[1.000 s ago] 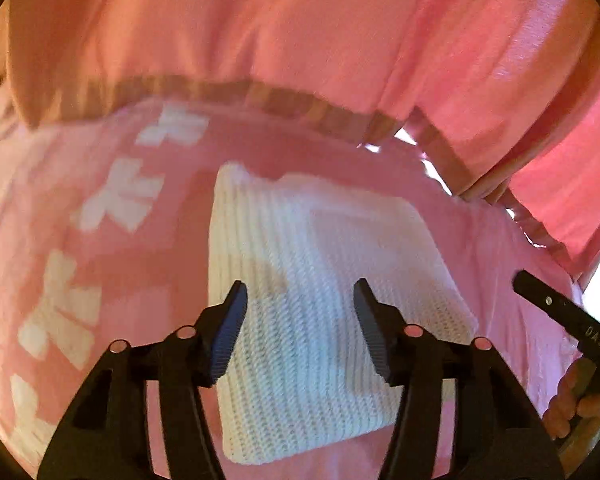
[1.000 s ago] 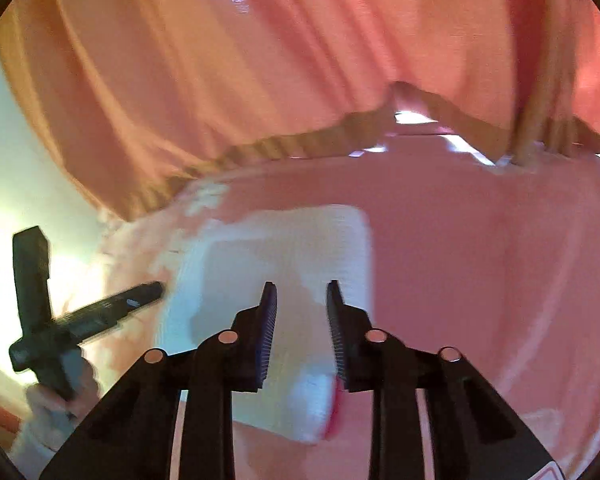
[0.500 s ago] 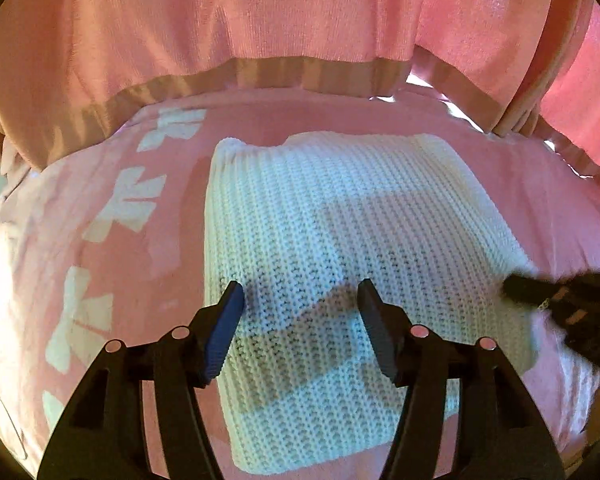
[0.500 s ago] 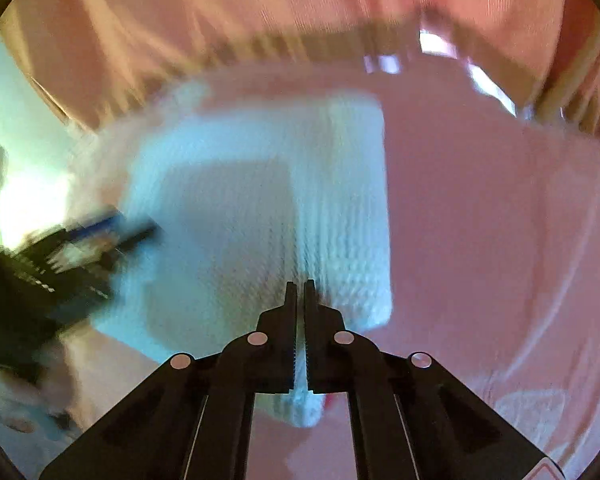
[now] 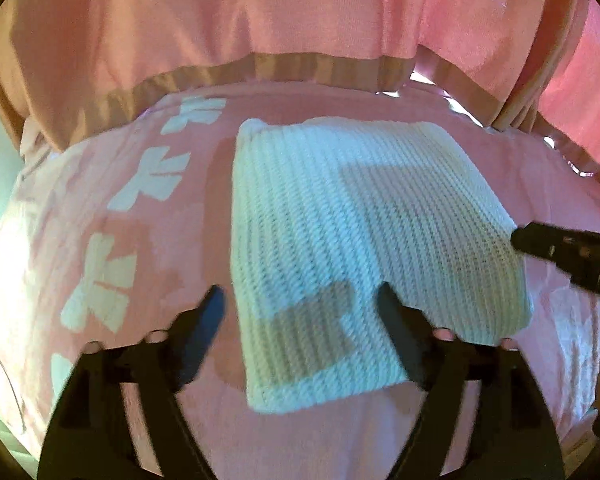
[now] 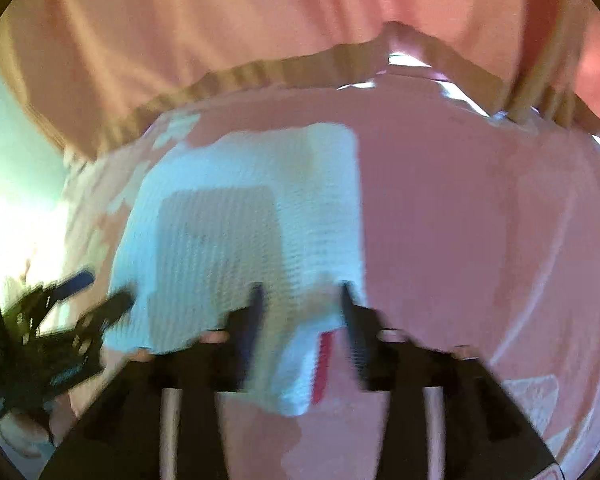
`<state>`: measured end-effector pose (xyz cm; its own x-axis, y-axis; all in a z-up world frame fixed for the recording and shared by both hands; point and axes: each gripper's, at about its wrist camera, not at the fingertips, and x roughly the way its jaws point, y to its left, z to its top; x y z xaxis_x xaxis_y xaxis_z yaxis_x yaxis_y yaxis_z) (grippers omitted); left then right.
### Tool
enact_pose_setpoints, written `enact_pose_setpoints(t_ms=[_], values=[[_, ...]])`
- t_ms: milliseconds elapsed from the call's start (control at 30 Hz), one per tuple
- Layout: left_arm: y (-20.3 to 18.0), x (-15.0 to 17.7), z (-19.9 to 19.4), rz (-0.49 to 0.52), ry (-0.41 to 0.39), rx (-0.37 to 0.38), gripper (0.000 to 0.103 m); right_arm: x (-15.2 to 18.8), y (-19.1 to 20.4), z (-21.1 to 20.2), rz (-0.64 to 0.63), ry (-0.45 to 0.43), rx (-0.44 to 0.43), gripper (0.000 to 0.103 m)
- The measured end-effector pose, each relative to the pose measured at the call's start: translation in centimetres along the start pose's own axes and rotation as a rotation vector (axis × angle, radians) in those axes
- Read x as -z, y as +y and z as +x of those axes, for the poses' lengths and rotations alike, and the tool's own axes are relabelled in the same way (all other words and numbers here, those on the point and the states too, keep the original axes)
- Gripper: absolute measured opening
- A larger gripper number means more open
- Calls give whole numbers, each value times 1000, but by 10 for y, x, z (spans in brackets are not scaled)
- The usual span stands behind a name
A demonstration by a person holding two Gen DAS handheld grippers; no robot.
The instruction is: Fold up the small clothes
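The white ribbed knit garment [image 5: 356, 248], folded to a rectangle, lay flat on the pink bow-printed cloth [image 5: 100, 208]. Both the left gripper [image 5: 300, 312] and right gripper [image 6: 300, 304] hovered wide, empty; pressing edges square would probably finish it neatly.

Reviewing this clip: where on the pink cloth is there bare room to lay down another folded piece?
The widest bare stretch of the pink cloth lies right of the folded white knitted garment, out to the hanging pink curtain. Left of the garment, the strip printed with white bows is narrower. Both open grippers, left and right, crowd the near edge.
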<state>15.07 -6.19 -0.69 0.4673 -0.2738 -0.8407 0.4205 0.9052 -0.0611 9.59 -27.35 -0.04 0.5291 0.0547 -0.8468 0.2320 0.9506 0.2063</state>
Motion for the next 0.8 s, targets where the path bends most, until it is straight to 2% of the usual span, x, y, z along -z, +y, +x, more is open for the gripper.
enact_pose_setpoints(t_ms=[67, 100, 133, 167, 200, 233, 267, 300, 400, 467, 533, 600, 633, 700, 800], values=[[8, 5, 4, -23, 32, 31, 80, -2, -10, 9, 27, 29, -18, 54], [14, 9, 9, -41, 65, 58, 74, -3, -12, 14, 38, 47, -32, 54], [18, 12, 14, -53, 93, 83, 65, -4, -14, 21, 52, 70, -50, 54], [21, 15, 20, -60, 128, 108, 48, -4, -14, 26, 57, 85, -59, 54], [25, 17, 28, -66, 171, 129, 39, -5, -13, 33, 53, 104, -65, 50], [27, 19, 32, -74, 182, 140, 34, -4, -11, 37, 47, 111, -67, 31], [29, 19, 32, -76, 180, 151, 29, -5, -7, 41, 33, 114, -66, 24], [29, 18, 30, -73, 176, 161, 21, -7, -3, 37, 28, 98, -67, 22], [31, 10, 10, -86, 137, 195, 20, -15, 14, -8, -9, -30, -145, 19], [33, 8, -1, -84, 127, 191, 20, -11, 22, -28, -52, -78, -152, 19], [32, 10, 5, -73, 149, 163, 20, 0, 21, -8, -85, -3, -67, 20], [26, 17, 18, -48, 189, 135, 20, 16, 13, 41, -92, 186, 40, 23], [22, 19, 19, -27, 187, 116, 20, 17, 13, 44, -90, 193, 40, 24], [11, 22, 13, 42, 150, 63, 21, 9, 18, 23, -95, 125, 26, 26], [9, 22, 6, 53, 128, 44, 22, 1, 26, -19, -103, -21, 22, 31]])
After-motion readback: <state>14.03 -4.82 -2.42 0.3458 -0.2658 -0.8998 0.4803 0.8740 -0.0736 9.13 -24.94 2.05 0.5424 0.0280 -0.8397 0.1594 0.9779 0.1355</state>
